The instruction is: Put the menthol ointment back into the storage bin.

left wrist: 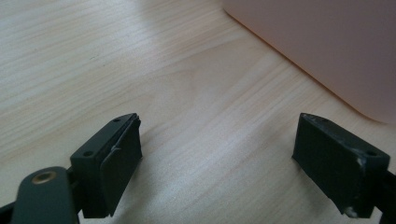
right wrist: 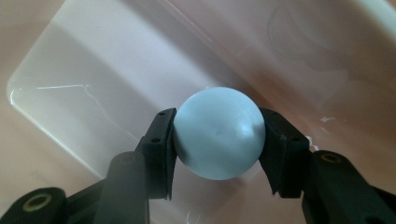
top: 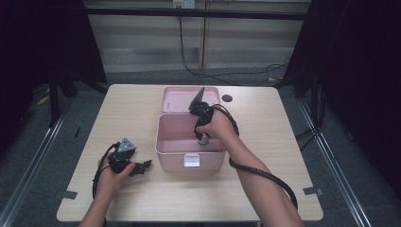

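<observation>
A pale blue ball [right wrist: 218,132] sits squeezed between the two black jaws of my right gripper [right wrist: 217,140], inside the pink box [top: 166,144]. From above, that right gripper [top: 203,140] points down into the box near its right wall, held by a hand. The box's lid [top: 176,99] stands open at the back. My left gripper [top: 143,168] rests low on the wooden table, left of the box's front, jaws wide apart with bare wood between them. In the left gripper view the box's wall [left wrist: 327,42] rises at the upper right, beyond the open left gripper [left wrist: 217,154].
The light wooden table [top: 127,113] has a small dark round hole [top: 227,98] at the back right of the box. A white latch [top: 191,160] sits on the box's front. Black cables trail from both grippers; dark curtains flank the table.
</observation>
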`<move>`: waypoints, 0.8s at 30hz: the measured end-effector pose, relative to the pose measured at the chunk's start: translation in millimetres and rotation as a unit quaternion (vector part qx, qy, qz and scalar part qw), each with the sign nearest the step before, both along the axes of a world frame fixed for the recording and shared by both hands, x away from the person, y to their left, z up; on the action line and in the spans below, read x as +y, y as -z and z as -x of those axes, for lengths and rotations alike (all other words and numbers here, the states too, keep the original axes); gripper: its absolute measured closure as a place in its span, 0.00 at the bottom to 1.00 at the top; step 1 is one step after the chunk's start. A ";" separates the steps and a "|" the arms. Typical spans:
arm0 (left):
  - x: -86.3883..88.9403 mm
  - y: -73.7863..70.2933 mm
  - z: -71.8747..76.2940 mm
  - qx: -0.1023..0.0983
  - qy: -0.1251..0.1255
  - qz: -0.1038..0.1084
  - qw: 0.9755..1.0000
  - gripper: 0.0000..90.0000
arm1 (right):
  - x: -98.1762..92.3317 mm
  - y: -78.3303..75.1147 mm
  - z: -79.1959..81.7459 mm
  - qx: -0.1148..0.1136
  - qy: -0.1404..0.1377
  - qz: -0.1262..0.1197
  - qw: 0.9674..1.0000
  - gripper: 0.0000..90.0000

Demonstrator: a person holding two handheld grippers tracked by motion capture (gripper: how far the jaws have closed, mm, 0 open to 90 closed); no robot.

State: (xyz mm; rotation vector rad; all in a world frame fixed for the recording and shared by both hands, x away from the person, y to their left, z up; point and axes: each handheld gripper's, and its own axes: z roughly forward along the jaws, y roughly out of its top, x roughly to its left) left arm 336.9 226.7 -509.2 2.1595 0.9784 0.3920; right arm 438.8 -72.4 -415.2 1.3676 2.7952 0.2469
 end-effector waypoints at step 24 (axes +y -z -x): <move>-0.2 0.3 0.0 -0.002 -0.001 0.001 1.000 0.16 | -2.0 9.7 -2.4 -0.002 0.012 -0.001 1.000 0.56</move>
